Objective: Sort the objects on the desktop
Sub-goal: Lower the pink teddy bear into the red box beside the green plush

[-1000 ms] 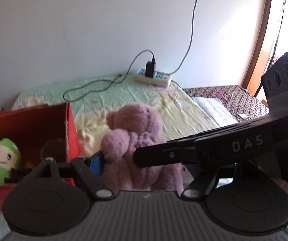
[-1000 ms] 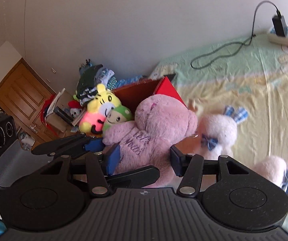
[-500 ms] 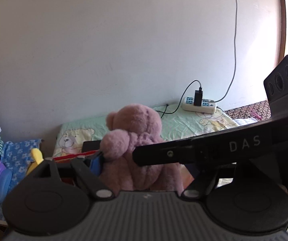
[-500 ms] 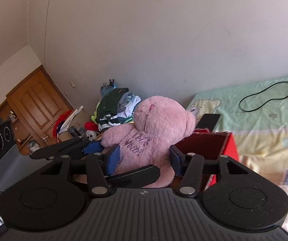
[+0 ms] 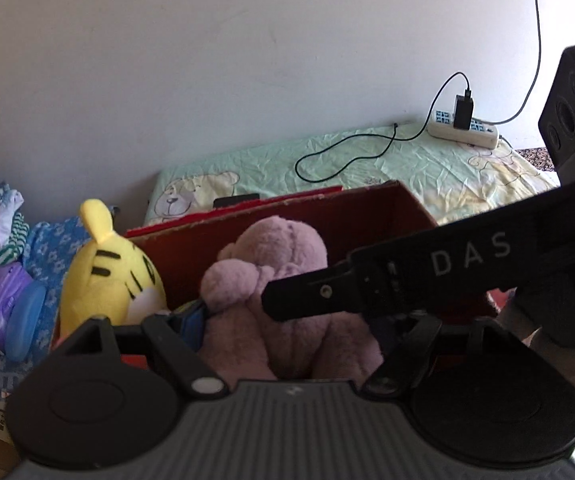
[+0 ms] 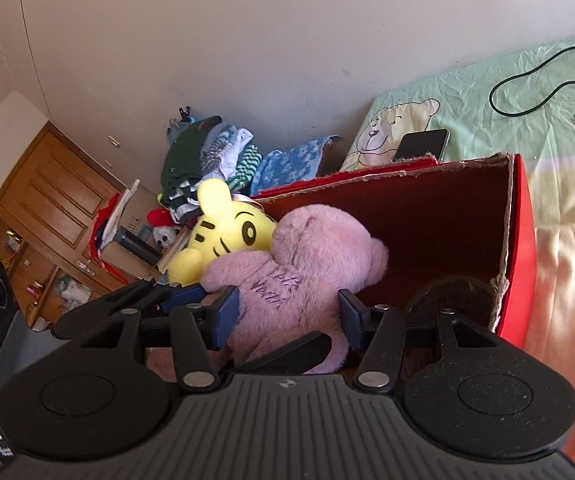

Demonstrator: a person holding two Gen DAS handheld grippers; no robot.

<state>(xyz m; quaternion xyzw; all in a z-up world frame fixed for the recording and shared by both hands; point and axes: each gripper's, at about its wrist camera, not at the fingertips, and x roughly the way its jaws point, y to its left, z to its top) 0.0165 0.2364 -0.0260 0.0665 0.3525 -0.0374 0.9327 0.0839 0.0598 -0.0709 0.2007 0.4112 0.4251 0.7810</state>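
Observation:
A pink plush bear (image 5: 279, 280) (image 6: 307, 264) hangs low inside the open red cardboard box (image 5: 367, 216) (image 6: 523, 240), held from two sides. My left gripper (image 5: 291, 320) is shut on the bear's back; only its blue left pad shows, as the right gripper's black finger (image 5: 427, 272) crosses in front. My right gripper (image 6: 287, 312) has the bear's belly between its blue pads, which still touch the plush as the jaws are opening. A yellow tiger plush (image 5: 107, 280) (image 6: 231, 236) stands against the bear's left side.
The box sits on a bed with a green and yellow sheet (image 6: 527, 120). A black phone (image 6: 419, 144) lies behind the box; a power strip (image 5: 463, 130) and black cable (image 5: 343, 152) lie farther back. Piled clothes (image 6: 207, 156) and wooden doors (image 6: 47, 200) are left.
Both grippers carried the bear leftward from above the bed to over the red box, then down into it beside the yellow tiger. Both views tilted down.

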